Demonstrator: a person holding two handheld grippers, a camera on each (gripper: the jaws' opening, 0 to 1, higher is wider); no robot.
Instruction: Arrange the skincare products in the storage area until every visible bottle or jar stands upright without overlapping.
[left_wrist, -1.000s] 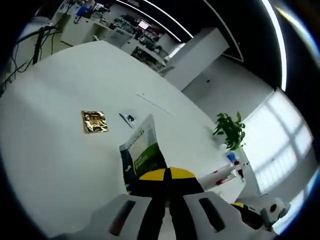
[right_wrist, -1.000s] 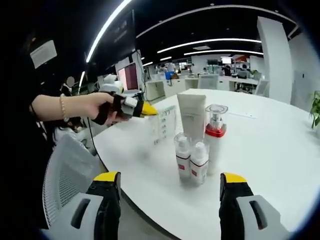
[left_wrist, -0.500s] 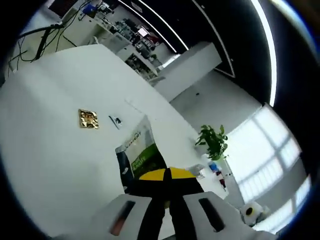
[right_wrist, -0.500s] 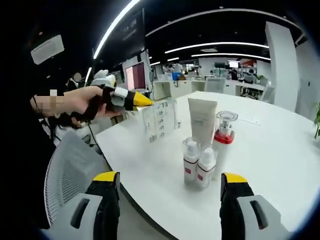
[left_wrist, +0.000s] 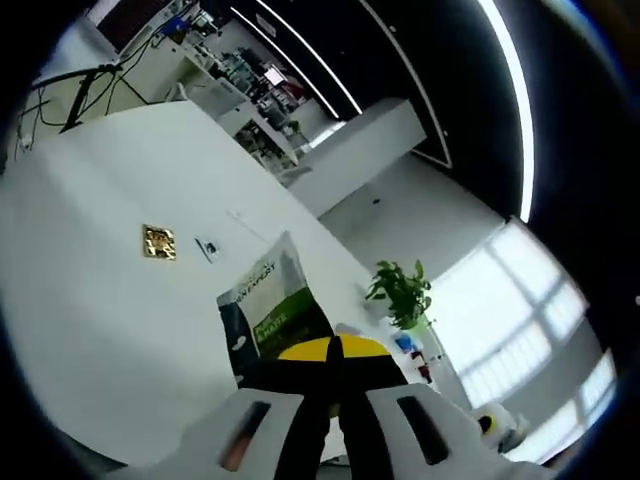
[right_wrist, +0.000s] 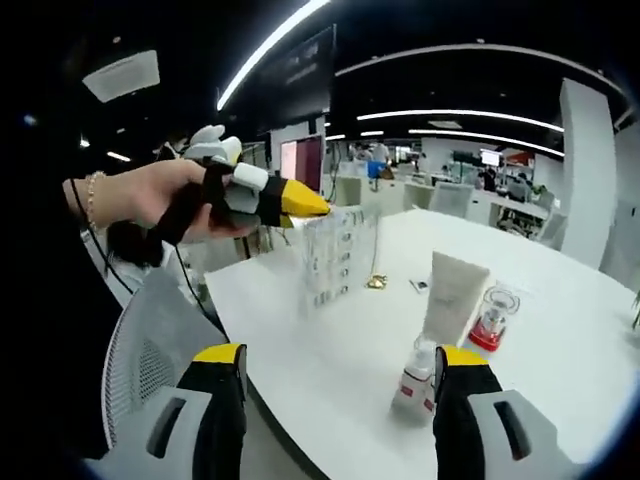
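Since a second ago the left gripper (right_wrist: 300, 202) has carried the green-and-white sachet (left_wrist: 268, 315), pinched between its closed jaws, higher above the white table (left_wrist: 90, 300), so the gold square (left_wrist: 158, 242) looks smaller. On the table stand one white tube (right_wrist: 452, 297), one red-collared jar (right_wrist: 492, 320) beside it, and two small white bottles (right_wrist: 414, 378) in front. The right gripper (right_wrist: 338, 400) hangs with its jaws wide apart and empty, one tip overlapping the bottles.
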